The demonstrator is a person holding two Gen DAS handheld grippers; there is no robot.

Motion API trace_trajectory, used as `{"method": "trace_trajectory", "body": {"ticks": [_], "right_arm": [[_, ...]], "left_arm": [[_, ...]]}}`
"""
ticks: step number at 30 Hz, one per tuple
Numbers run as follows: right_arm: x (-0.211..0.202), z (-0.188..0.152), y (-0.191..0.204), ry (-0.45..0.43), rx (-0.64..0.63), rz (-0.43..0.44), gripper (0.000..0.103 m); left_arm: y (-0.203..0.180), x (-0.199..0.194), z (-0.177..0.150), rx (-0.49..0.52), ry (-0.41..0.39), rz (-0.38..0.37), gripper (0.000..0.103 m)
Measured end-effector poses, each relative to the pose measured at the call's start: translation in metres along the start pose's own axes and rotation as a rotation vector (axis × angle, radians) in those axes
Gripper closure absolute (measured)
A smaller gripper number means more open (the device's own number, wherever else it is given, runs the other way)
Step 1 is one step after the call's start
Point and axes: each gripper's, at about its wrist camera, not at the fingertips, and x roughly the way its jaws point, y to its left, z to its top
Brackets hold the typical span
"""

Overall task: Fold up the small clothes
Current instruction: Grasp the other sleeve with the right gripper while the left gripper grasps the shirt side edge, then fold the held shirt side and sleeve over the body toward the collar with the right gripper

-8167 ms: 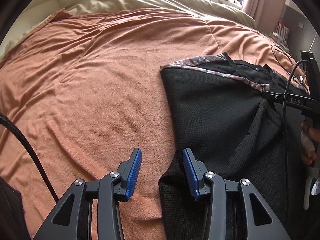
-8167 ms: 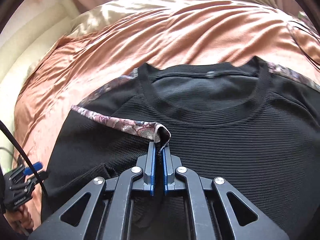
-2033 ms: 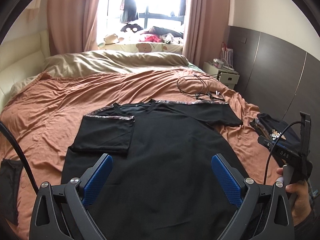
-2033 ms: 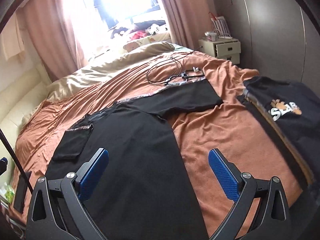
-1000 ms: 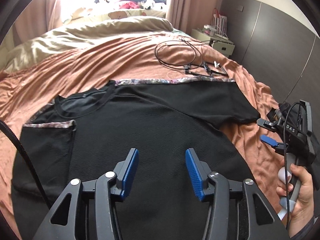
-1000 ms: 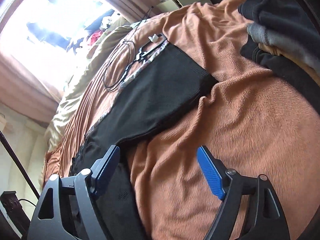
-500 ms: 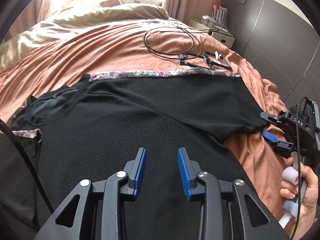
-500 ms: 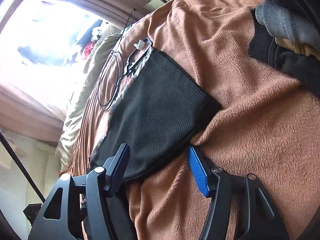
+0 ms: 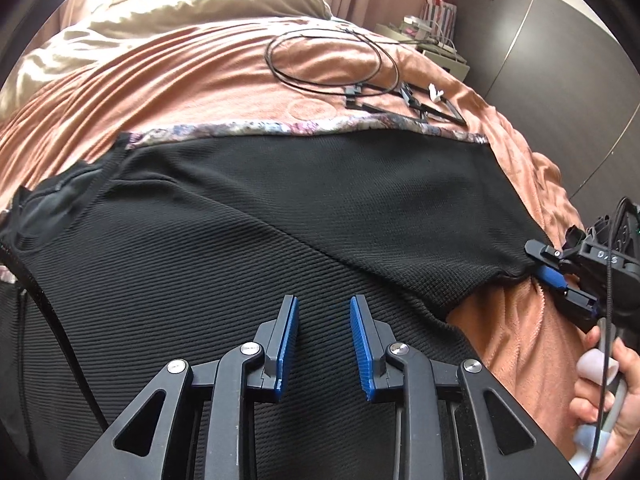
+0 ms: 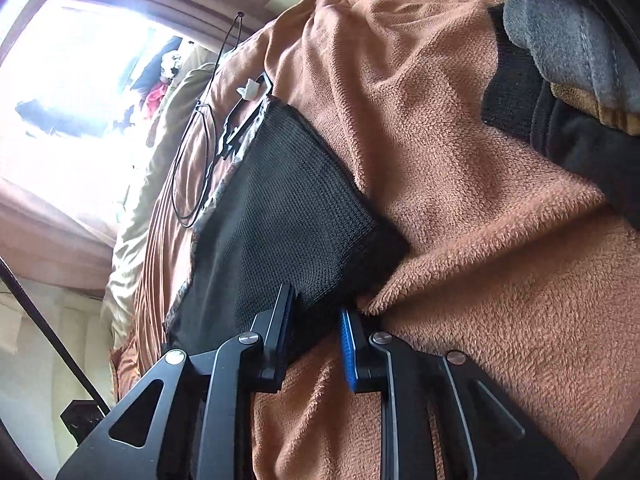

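A black T-shirt (image 9: 280, 208) with a floral shoulder trim lies flat on the orange blanket (image 9: 200, 92). My left gripper (image 9: 323, 300) hovers just over the shirt's body; its jaws are closing and nothing is pinched between the blue pads. The shirt's right sleeve (image 9: 400, 192) spreads out toward my right gripper (image 9: 556, 276). In the right wrist view the sleeve (image 10: 292, 200) has its lower hem edge lying between the jaws of the right gripper (image 10: 316, 300). They are closing, and a gap still shows between the pads.
Black cables (image 9: 332, 60) lie on the blanket beyond the sleeve. A pile of dark and grey clothes (image 10: 560, 80) sits on the bed to the right. A beige duvet (image 9: 180, 12) covers the far end. A person's hand (image 9: 604, 412) holds the right gripper's handle.
Both grippers have narrowed their jaws. The left one has sunk closer over the shirt's body. The right one has come up to the sleeve's edge, which now lies between its jaws.
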Motion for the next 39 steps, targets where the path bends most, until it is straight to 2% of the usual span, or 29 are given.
{"method": "trace_trajectory", "body": {"ticks": [6,9,17,28,33,39], "right_arm": [[-0.001,0.006,-0.002,-0.037,-0.018,0.061,0.084],[-0.016,0.007,0.003,-0.088,-0.048,0.085,0.097],[-0.049,-0.005,0.048,-0.151,-0.169,0.208,0.1],[-0.075,-0.034,0.096,-0.129,-0.312,0.374,0.1],[-0.057,-0.036,0.096,-0.103,-0.323,0.387,0.1],[-0.048,-0.039,0.097,-0.062,-0.315,0.4,0.1]], "left_arm": [[-0.01,0.011,-0.001,0.029,0.001,0.012,0.074],[-0.016,0.01,0.001,0.058,0.006,-0.013,0.074],[-0.015,0.002,0.008,0.002,-0.033,-0.054,0.074],[-0.027,0.024,0.016,0.008,-0.006,-0.106,0.074],[-0.024,0.018,0.015,0.001,-0.008,-0.192,0.074],[0.002,-0.012,0.013,-0.029,-0.023,-0.144,0.074]]}}
